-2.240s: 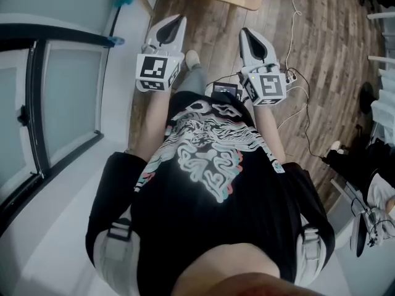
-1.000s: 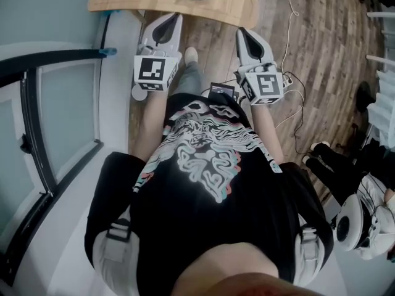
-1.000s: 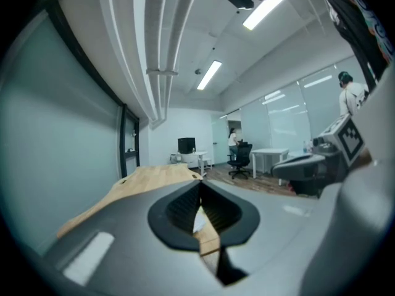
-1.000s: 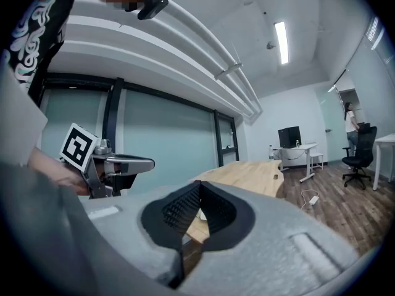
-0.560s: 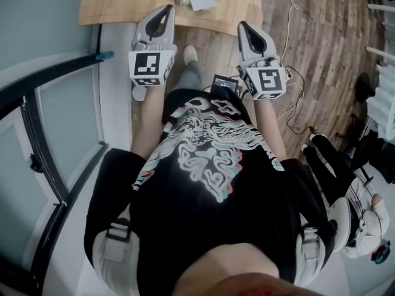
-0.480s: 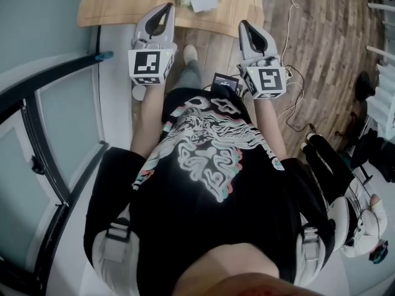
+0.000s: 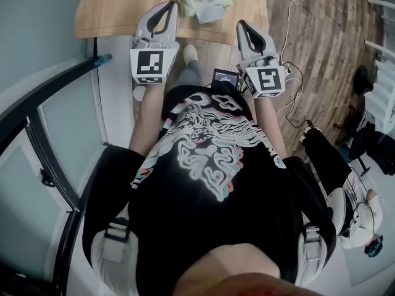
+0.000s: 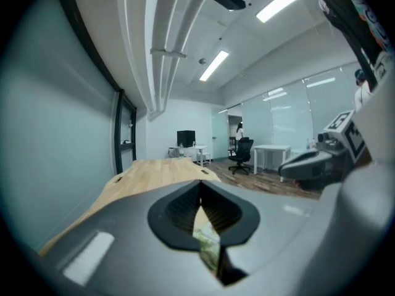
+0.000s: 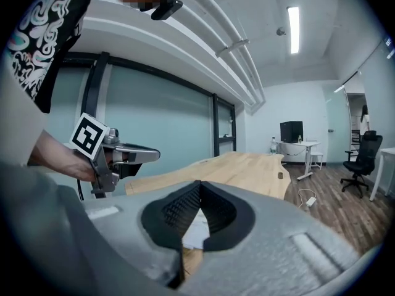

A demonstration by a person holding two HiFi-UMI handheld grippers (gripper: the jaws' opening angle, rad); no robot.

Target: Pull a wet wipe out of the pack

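Observation:
The wet wipe pack [image 7: 205,2], pale green with a white flap on top, lies near the front edge of the wooden table [image 7: 117,8] in the head view. My left gripper [image 7: 169,6] is shut and empty, its tip over the table edge just left of the pack. My right gripper [image 7: 241,25] is also shut and empty, a little short of the table, to the pack's lower right. In the left gripper view a sliver of the pack [image 8: 208,244] shows through the gap behind the closed jaws. The right gripper view shows a white patch [image 9: 196,230] there.
A glass partition with a black frame [image 7: 55,159] runs along the left. Cables and a power strip [image 7: 290,79] lie on the wood floor at the right. Another person [image 7: 345,184] sits at the lower right. Desks and an office chair [image 8: 244,153] stand far behind the table.
Both grippers have moved forward toward the table. The table and the wipe pack have come further into the head view, and the left tip now reaches over the table edge.

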